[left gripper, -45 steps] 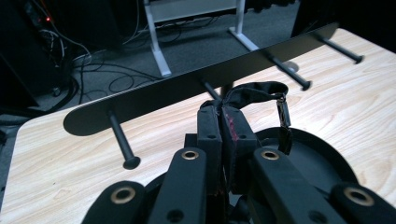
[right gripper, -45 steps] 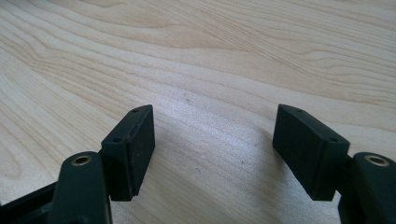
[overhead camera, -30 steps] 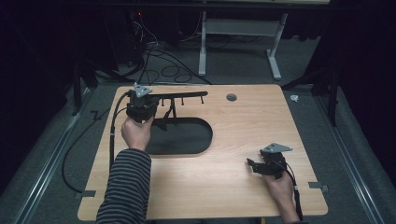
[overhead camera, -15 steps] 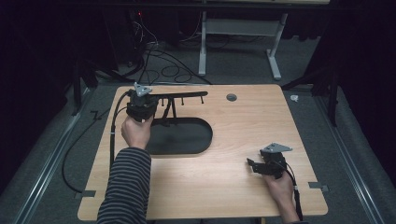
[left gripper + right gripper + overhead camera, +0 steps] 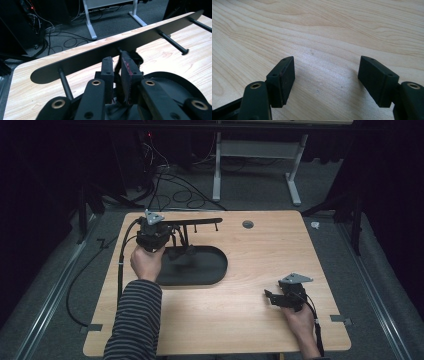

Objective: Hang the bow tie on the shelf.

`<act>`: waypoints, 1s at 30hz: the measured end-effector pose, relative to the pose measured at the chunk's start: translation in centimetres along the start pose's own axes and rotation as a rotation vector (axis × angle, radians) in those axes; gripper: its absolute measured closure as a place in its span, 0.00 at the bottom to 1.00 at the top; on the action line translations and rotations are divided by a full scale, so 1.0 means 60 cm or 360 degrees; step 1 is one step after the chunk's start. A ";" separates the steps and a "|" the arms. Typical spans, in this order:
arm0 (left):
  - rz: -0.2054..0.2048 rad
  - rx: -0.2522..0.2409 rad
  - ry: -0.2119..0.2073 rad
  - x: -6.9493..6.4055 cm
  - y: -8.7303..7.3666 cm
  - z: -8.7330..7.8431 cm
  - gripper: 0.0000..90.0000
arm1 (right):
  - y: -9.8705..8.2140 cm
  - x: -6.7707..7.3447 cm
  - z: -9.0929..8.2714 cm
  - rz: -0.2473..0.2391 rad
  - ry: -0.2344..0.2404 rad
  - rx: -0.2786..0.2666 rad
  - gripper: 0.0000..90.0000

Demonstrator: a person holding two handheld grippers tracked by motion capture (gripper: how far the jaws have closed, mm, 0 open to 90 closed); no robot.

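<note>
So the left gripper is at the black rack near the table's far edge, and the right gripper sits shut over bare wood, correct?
Not quite: the right gripper is open, its jaws wide apart over bare table, as the right gripper view shows. The left gripper is at the black rack.

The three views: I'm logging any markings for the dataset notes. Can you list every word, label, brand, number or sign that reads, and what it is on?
None can be read in any of the three views.
The black rack, its oval base, the wooden table, the left gripper and the right gripper all show bare surfaces.
The small round grey disc on the table is too small to tell if it is marked.
</note>
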State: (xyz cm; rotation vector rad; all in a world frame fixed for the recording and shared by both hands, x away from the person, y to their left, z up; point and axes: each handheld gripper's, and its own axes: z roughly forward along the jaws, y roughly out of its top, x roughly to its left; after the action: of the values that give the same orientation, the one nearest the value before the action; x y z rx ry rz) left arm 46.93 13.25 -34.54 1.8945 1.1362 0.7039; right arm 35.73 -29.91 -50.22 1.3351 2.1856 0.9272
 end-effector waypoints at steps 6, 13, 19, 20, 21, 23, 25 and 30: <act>-0.0018 -0.0013 -0.0018 0.002 -0.006 -0.010 0.85 | 0.000 0.000 0.000 -0.0001 0.0000 0.0000 0.35; -0.0024 -0.0019 -0.0049 0.002 -0.012 -0.024 0.81 | 0.000 0.000 0.000 0.0001 -0.0002 0.0001 0.35; -0.0017 -0.0019 -0.0062 0.003 -0.014 -0.038 0.79 | 0.000 0.000 0.000 -0.0002 -0.0002 0.0000 0.35; -0.0017 -0.0019 -0.0065 0.003 -0.014 -0.040 0.79 | 0.000 0.000 0.000 -0.0001 -0.0002 0.0000 0.35; -0.0017 -0.0022 -0.0068 0.003 -0.014 -0.041 0.79 | 0.000 0.000 0.000 0.0001 -0.0001 0.0002 0.35; -0.0014 -0.0023 -0.0070 0.002 -0.014 -0.043 0.78 | 0.000 0.000 0.000 0.0000 -0.0001 0.0002 0.35; -0.0010 -0.0023 -0.0075 0.001 -0.015 -0.046 0.77 | 0.000 0.000 0.000 -0.0002 -0.0002 0.0001 0.35; -0.0033 -0.0039 -0.0105 -0.001 -0.020 -0.056 0.75 | 0.000 0.000 0.000 0.0001 -0.0001 0.0002 0.35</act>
State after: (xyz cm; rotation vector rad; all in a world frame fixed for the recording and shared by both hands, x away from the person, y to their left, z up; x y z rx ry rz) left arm 43.79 14.70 -33.79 1.8692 1.0998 0.6363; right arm 35.73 -29.90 -50.21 1.3363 2.1858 0.9260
